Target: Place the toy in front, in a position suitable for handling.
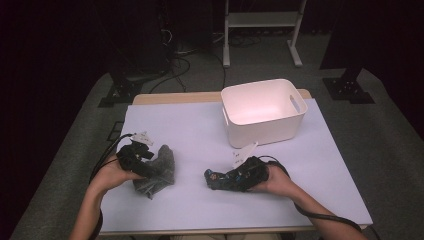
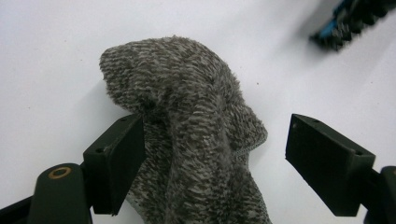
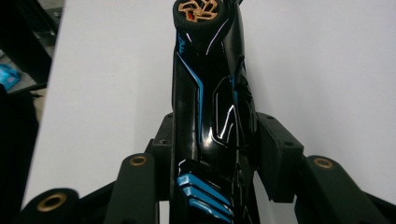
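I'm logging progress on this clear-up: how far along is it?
Nothing looks done: the white bin is empty. In hand: the right gripper is shut on a black-and-blue toy car. The left gripper is open around the grey sock. Both probably go in the bin.

High view overlooks the table (image 1: 210,125); gripper views sit close, perhaps downward.

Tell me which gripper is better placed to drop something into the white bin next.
Right, most likely. The right gripper is already shut on the black and blue toy car and sits nearer the white bin. The left gripper is open around the grey sock, not yet gripping it.
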The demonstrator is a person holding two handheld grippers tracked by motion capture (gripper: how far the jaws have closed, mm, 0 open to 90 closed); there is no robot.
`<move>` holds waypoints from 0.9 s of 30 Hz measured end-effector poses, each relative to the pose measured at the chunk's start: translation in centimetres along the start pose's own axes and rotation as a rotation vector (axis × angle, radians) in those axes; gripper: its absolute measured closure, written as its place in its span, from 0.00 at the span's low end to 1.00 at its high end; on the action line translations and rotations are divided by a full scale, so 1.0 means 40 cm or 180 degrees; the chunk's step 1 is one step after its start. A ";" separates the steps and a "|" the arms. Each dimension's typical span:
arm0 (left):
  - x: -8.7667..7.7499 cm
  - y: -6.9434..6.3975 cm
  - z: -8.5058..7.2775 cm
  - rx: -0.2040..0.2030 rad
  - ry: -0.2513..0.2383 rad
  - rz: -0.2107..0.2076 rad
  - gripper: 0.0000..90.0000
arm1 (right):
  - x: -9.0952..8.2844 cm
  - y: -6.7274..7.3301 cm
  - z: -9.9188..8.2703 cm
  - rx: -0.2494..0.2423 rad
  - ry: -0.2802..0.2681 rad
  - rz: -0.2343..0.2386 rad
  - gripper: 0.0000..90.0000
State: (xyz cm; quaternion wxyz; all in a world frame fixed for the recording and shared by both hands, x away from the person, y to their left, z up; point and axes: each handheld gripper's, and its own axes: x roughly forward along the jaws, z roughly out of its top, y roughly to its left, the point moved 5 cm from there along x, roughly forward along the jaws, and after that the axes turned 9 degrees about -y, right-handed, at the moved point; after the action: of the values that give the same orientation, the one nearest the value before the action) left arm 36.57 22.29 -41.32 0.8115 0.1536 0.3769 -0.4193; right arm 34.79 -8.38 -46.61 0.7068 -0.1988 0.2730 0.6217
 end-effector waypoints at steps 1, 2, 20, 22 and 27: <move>0.000 0.000 0.000 0.0005 0.0006 -0.0001 0.21 | -0.009 -0.009 -0.002 -0.0001 0.0016 -0.0032 0.61; 0.001 -0.001 0.001 0.0006 0.0008 -0.0004 0.21 | -0.017 -0.021 -0.006 -0.0017 0.0043 -0.0081 0.61; 0.015 -0.005 -0.002 -0.0024 0.0053 -0.0064 0.21 | -0.063 -0.102 -0.059 0.0276 -0.0151 -0.0255 0.55; 0.015 -0.006 -0.002 -0.0011 0.0060 -0.0064 0.20 | -0.064 -0.096 -0.057 0.0316 -0.0166 -0.0237 0.51; 0.011 -0.011 0.000 -0.0002 0.0052 -0.0061 0.20 | -0.066 -0.085 -0.052 0.0341 -0.0162 -0.0225 0.47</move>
State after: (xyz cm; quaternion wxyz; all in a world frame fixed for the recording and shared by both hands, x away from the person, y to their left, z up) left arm 36.38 21.76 -41.62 0.8043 0.1532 0.3851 -0.4258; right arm 37.66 -12.20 -46.73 0.7446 -0.1543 0.2807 0.5856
